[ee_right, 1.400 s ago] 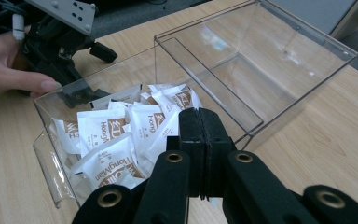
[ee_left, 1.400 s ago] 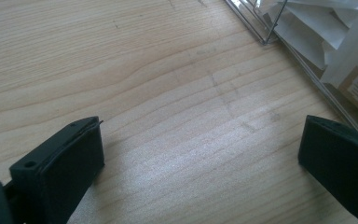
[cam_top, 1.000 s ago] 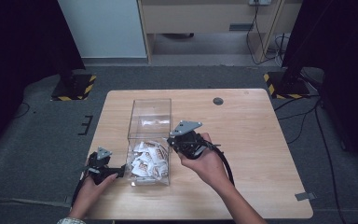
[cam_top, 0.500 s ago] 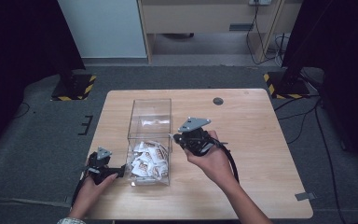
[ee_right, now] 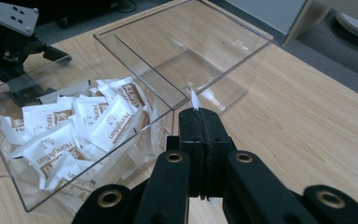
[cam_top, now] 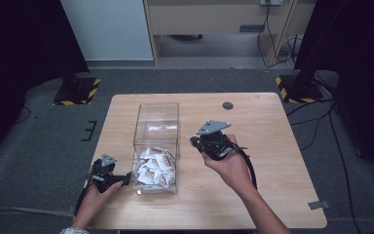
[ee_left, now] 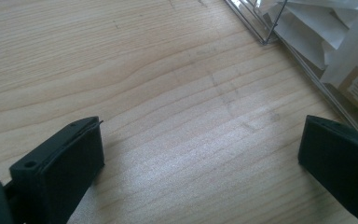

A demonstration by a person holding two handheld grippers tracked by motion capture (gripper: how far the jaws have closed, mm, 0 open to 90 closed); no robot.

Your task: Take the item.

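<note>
A clear plastic box (cam_top: pixel 157 108) stands on the wooden table, split by a divider (ee_right: pixel 149 70). Its near compartment holds several white sachets (cam_top: pixel 153 166) with brown print (ee_right: pixel 74 126); a single white sachet (cam_top: pixel 160 127) lies in the far compartment. My right gripper (cam_top: pixel 195 142) hovers just right of the box, shut on a thin white sachet whose edge (ee_right: pixel 194 99) sticks out above the jaws (ee_right: pixel 199 114). My left gripper (cam_top: pixel 125 179) rests low at the box's near left corner, open (ee_left: pixel 200 149), with bare wood between its fingers.
A small dark round disc (cam_top: pixel 228 105) sits in the table top at the back right. The right gripper's black cable (cam_top: pixel 251 168) trails along the forearm. Bare table (cam_top: pixel 282 146) lies right of the box. Striped stand bases (cam_top: pixel 75 92) sit on the floor behind.
My right gripper has drawn away from the box's right wall, to the right and slightly up, still shut. The left gripper has stayed put.
</note>
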